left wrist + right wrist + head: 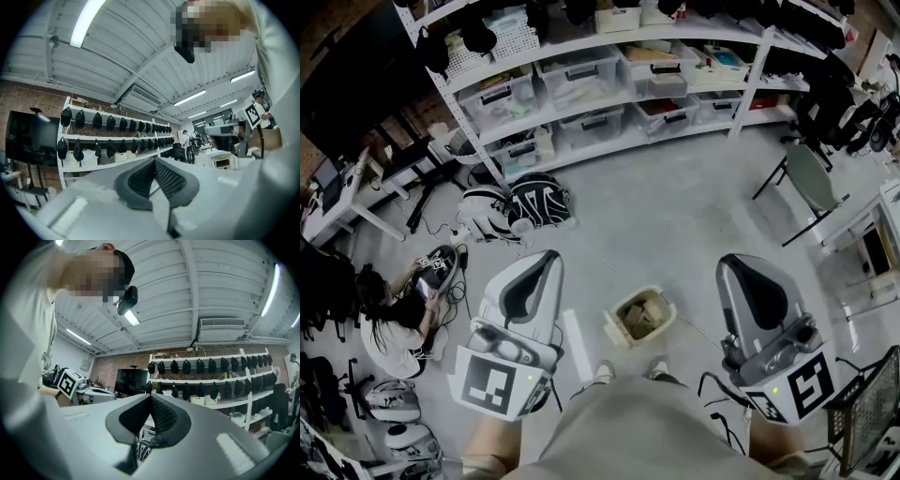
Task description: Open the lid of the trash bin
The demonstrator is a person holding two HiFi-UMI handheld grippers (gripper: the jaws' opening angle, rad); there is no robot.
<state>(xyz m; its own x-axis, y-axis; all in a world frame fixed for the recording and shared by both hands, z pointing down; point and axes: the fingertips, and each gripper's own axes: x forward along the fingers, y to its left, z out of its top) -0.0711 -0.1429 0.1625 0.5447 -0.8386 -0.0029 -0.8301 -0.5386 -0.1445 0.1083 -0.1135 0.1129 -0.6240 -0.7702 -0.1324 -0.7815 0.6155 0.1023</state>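
— Looking at the left gripper (pixel 154 162), how do its jaws stand?

— Pressed together. The dark ribbed pads meet along one line with nothing between them. The right gripper (pixel 151 400) is the same: jaws closed on each other and empty.

— And the trash bin?

— The trash bin (pixel 639 316) stands on the grey floor (pixel 675 225). In the head view it sits between the two grippers, lower than both and touching neither. It is small and beige.

— Is its lid up?

— I cannot tell. The top shows a pale rim with something brownish inside, too small to read as lid or contents.

— What lies around the grippers?

— A white strip (pixel 577 344) lies on the floor just right of the left gripper, between it and the bin. The person's shoes (pixel 605 371) are on the near side of the bin. Left of the left gripper, a seated person (pixel 389 323) is on the floor. Beyond that gripper's nose lie striped black-and-white objects (pixel 517 204). Farther beyond both grippers runs white shelving (pixel 609 94) loaded with clear boxes. A black wire basket (pixel 865 412) is just right of the right gripper, and a chair (pixel 811 176) stands ahead and to its right.

— Where do the jaws face?

— Each gripper view looks along its closed jaws towards shelves hung with black caps (pixel 187 366).
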